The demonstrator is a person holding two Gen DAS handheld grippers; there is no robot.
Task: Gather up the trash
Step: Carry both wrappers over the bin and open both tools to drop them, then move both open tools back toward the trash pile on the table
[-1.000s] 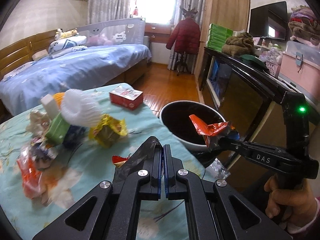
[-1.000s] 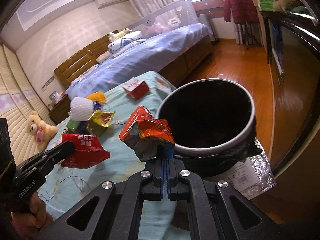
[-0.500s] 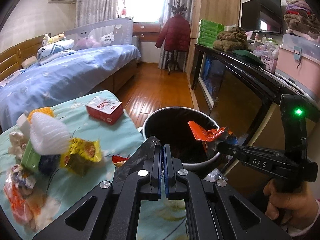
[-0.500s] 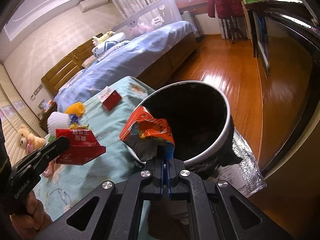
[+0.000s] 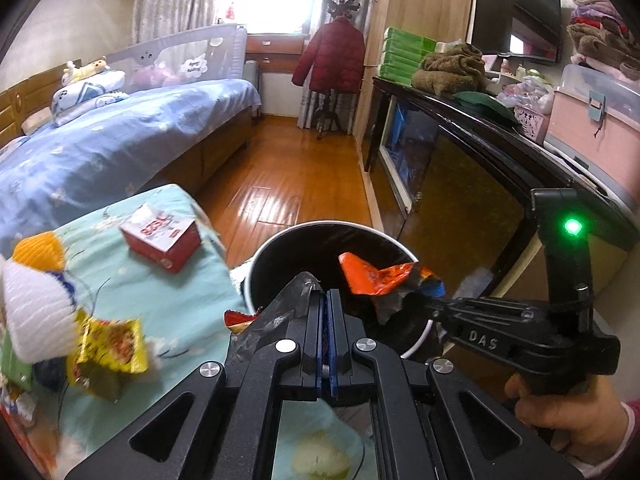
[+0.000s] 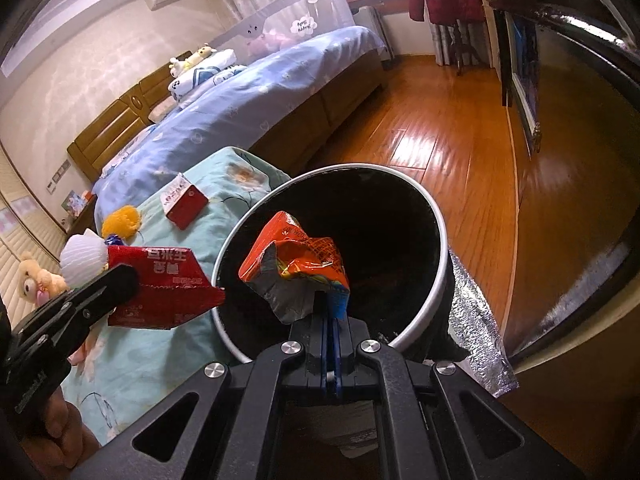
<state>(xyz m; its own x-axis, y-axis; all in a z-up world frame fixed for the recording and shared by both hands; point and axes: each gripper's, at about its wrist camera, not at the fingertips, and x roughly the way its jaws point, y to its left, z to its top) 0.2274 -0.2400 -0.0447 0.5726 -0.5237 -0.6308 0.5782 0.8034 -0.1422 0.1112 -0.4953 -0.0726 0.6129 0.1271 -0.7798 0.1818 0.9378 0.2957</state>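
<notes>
My right gripper (image 6: 330,300) is shut on a crumpled orange snack wrapper (image 6: 296,264) and holds it over the open mouth of the black trash bin (image 6: 436,240). In the left wrist view the right gripper (image 5: 416,302) reaches in from the right with that wrapper (image 5: 376,278) above the bin (image 5: 256,264). My left gripper (image 5: 325,294) is shut on a red wrapper (image 5: 240,318), mostly hidden here. In the right wrist view the left gripper (image 6: 132,278) holds that red wrapper (image 6: 168,296) at the bin's left rim.
Loose trash lies on the teal flowered cloth (image 5: 192,280): a red carton (image 5: 162,238), a yellow wrapper (image 5: 110,346), a white foam net (image 5: 34,312). A blue bed (image 5: 120,140) stands behind. A dark cabinet (image 5: 460,184) is to the right. Silver foil (image 6: 476,328) lies beside the bin.
Both grippers have moved toward the bin. The orange wrapper has gone from beside the rim to over the opening, and the red wrapper has come up to the left rim.
</notes>
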